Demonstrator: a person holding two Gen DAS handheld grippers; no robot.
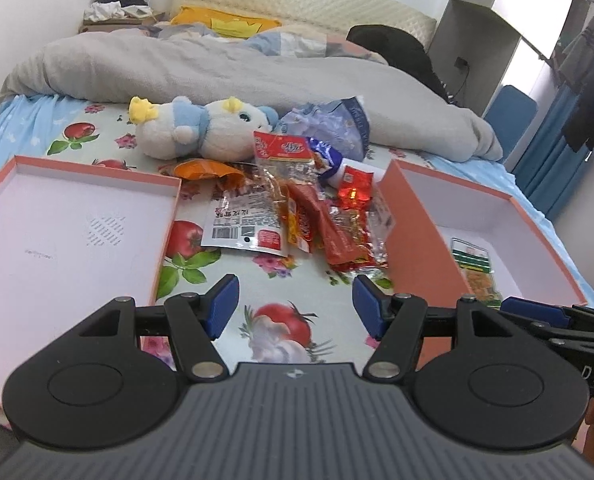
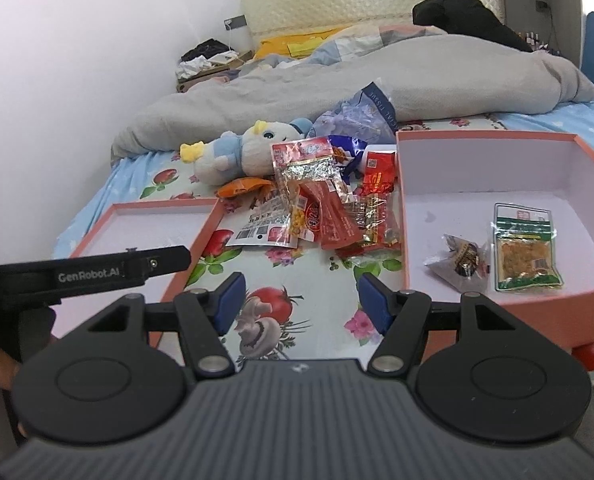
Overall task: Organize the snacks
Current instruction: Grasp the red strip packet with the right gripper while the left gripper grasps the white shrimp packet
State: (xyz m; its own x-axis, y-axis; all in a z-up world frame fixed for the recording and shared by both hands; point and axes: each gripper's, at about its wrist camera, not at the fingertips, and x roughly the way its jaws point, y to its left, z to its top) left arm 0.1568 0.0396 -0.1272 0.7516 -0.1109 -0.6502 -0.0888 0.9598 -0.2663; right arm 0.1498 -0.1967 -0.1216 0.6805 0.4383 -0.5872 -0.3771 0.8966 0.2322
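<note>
A pile of snack packets (image 1: 297, 200) (image 2: 321, 208), mostly red, lies on the flowered bed sheet between two pink boxes. The right box (image 2: 405, 208) (image 1: 417, 216) holds a green-edged snack packet (image 2: 527, 254) (image 1: 477, 272) and a small dark wrapped snack (image 2: 461, 260). The left box lid (image 1: 165, 236) (image 2: 201, 232) holds nothing. My left gripper (image 1: 295, 304) is open and empty, hovering above the sheet short of the pile. My right gripper (image 2: 301, 302) is open and empty, also short of the pile.
A white and blue plush toy (image 1: 201, 128) (image 2: 237, 152) and a bluish tissue pack (image 1: 329, 124) lie just behind the pile. A grey duvet (image 1: 237, 68) covers the far bed. The left gripper's body (image 2: 97, 272) shows at the left of the right wrist view.
</note>
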